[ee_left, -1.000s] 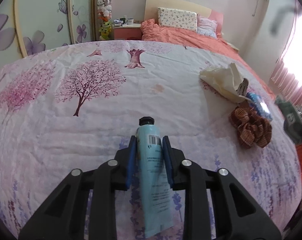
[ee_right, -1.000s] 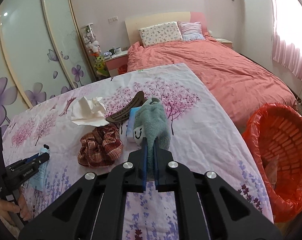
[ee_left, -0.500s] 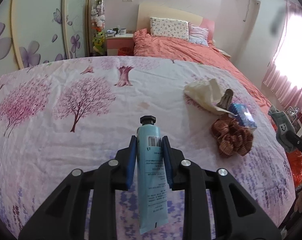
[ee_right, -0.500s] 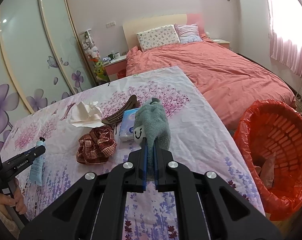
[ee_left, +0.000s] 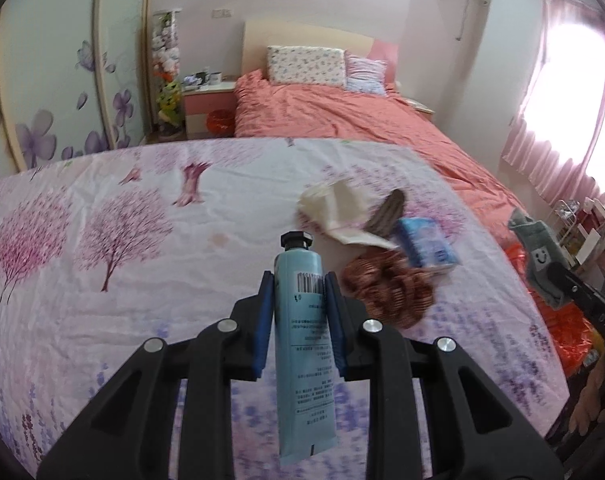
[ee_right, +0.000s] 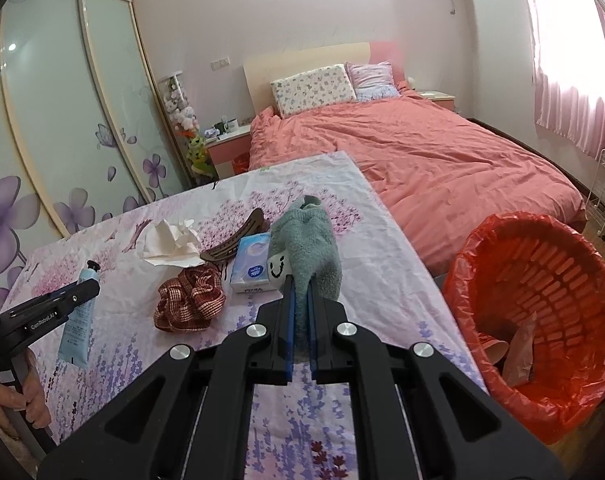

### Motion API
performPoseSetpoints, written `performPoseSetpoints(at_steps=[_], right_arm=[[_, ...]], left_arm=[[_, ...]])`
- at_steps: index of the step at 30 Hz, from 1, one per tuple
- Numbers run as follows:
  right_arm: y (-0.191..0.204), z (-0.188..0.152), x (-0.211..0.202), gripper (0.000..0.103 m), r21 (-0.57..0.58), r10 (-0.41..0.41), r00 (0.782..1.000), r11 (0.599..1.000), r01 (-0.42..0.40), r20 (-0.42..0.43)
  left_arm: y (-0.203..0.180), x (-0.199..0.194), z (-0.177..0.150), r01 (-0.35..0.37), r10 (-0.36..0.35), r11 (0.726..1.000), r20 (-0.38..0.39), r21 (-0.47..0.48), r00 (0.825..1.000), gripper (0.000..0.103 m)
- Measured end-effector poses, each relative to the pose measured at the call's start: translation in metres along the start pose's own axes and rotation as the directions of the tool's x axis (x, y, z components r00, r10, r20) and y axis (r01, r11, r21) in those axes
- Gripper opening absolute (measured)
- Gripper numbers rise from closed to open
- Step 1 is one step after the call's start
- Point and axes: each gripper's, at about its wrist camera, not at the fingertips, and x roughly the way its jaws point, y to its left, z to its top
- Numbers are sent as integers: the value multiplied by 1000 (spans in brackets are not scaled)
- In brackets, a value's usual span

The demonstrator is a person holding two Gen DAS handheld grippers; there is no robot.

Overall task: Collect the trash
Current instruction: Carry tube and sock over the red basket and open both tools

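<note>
My left gripper (ee_left: 298, 286) is shut on a light blue tube (ee_left: 302, 344) with a black cap, held above the flowered sheet; the tube also shows in the right wrist view (ee_right: 78, 316). My right gripper (ee_right: 299, 304) is shut on a grey-green sock (ee_right: 308, 244) with a smiley face, held above the sheet's right side; the sock also shows in the left wrist view (ee_left: 540, 256). A red-lined basket (ee_right: 542, 312) with some trash inside stands on the floor at the right.
On the sheet lie a crumpled tissue (ee_right: 170, 242), a brown hair clip (ee_right: 234, 242), a blue tissue pack (ee_right: 252, 270) and a red-brown scrunchie (ee_right: 190, 300). A bed with a salmon cover (ee_right: 422, 152) lies beyond. A wardrobe (ee_right: 62, 120) stands at the left.
My left gripper has lifted the tube off the sheet and swung right toward the pile. My right gripper has risen slightly with the sock; the basket shows larger and nearer.
</note>
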Motion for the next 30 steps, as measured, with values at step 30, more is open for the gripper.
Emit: performPoseSetpoints(at_steps=[30], right_arm=[[-133,2,-87,6,199,-163,975,971,131,150]], left_arm=[[-242,-3,13,397,-399,889,-38,228,916,25]])
